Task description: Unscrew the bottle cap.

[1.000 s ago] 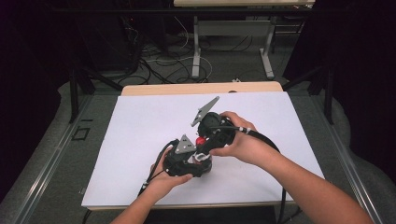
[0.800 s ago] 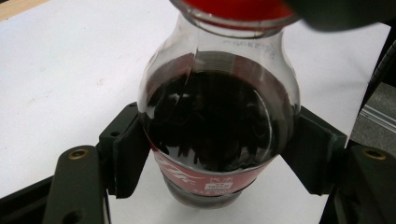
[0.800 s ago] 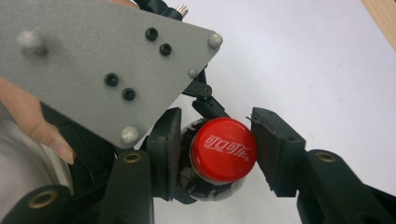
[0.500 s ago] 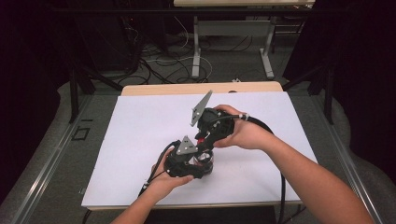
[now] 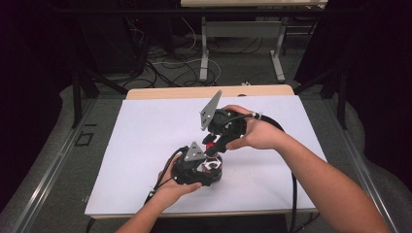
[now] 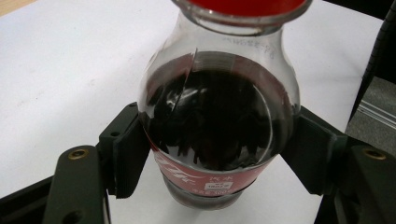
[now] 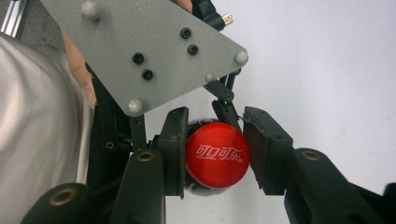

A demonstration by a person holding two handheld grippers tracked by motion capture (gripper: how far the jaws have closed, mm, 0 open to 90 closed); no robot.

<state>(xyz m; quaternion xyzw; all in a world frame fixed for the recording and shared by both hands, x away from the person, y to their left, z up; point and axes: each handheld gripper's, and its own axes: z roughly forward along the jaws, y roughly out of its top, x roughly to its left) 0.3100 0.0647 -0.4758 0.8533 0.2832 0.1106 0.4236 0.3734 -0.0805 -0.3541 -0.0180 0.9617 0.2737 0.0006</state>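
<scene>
Right gripper (image 7: 212,154) jaws just closed onto red cap (image 7: 217,160), left gripper (image 6: 210,154) clamping bottle (image 6: 217,126): ready for unscrewing.

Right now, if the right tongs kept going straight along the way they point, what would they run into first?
They are already on it: the right tongs are shut on the red cap of the bottle, pointing down at it. Pushing on would press into the bottle, which the left tongs clamp.
</scene>
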